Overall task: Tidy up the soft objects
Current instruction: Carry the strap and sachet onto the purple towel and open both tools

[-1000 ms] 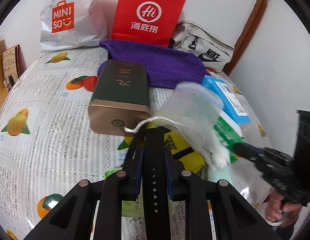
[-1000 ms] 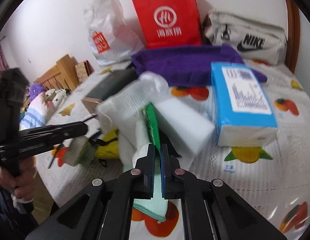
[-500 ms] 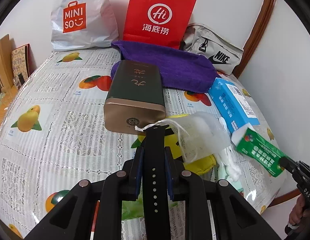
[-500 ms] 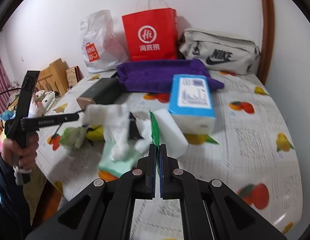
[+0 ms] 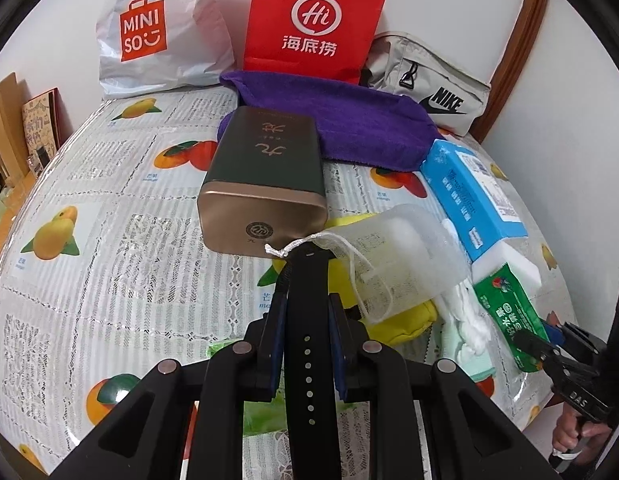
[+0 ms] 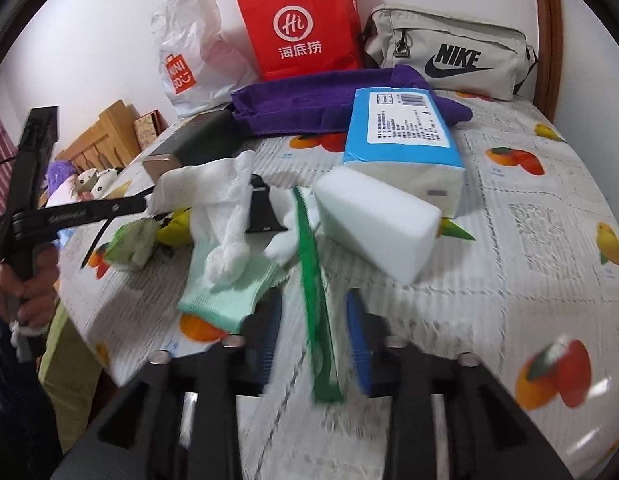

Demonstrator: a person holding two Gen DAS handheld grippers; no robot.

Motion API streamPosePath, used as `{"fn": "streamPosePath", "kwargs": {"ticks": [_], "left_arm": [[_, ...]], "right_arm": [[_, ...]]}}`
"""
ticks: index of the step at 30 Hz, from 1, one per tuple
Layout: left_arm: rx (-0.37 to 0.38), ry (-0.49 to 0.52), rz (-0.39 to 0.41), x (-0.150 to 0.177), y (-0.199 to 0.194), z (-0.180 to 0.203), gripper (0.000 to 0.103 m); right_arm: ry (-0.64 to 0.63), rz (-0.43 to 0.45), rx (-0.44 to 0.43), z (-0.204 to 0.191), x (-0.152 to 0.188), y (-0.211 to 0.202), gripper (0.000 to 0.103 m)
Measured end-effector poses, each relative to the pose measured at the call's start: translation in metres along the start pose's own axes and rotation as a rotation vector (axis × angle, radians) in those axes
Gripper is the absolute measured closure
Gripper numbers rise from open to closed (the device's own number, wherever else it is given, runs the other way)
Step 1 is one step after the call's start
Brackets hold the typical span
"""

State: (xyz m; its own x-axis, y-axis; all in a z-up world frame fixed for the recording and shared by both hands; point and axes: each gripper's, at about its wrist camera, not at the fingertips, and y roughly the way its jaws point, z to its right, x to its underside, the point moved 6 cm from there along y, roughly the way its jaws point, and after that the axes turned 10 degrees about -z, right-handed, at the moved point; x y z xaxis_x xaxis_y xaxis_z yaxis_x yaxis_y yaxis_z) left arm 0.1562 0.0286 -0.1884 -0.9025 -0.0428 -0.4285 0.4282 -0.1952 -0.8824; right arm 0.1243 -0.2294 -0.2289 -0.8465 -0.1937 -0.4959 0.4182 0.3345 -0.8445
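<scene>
1. Black strap [image 5: 308, 320] is pinched between the fingers of the left gripper [image 5: 307, 312], centre bottom of the left wrist view; the jaws are closed tight on it; a white mesh drawstring pouch [image 5: 401, 256] sits just past the strap's tip, its cord knot right at the tip.
2. Right gripper [image 6: 315, 332], bottom centre of its own view, has its jaws spread apart; a green packet [image 6: 315, 300] stands edge-on in the gap; blurry, so can't tell if either pad touches it.
3. White sponge block [image 6: 375, 222] sits mid frame, touching the blue tissue pack [image 6: 403, 140] behind it; mint-and-white gloves [image 6: 225, 272] lie left of the packet on the fruit-print tablecloth [image 6: 529, 240].
4. Dark green tin [image 5: 265, 176] lies centre in the left view, purple towel [image 5: 349, 120] behind it; red bag [image 5: 313, 24] upper centre.
</scene>
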Motion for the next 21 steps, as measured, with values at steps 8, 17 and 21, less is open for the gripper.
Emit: {"fn": "streamPosePath", "kwargs": {"ticks": [8,17,21], "left_arm": [[0.019,-0.003,0.017,0.001,-0.008,-0.006,0.084],[0.024,-0.027,0.074,-0.004,-0.038,-0.012,0.084],[0.011,-0.032,0.099,-0.013,-0.051,-0.011,0.084]], "right_arm": [[-0.046,0.025,-0.019,-0.016,0.000,-0.012,0.099],[-0.055,0.111,-0.039,-0.023,-0.011,-0.054,0.099],[-0.033,0.138,-0.026,-0.017,-0.024,-0.067,0.098]]}}
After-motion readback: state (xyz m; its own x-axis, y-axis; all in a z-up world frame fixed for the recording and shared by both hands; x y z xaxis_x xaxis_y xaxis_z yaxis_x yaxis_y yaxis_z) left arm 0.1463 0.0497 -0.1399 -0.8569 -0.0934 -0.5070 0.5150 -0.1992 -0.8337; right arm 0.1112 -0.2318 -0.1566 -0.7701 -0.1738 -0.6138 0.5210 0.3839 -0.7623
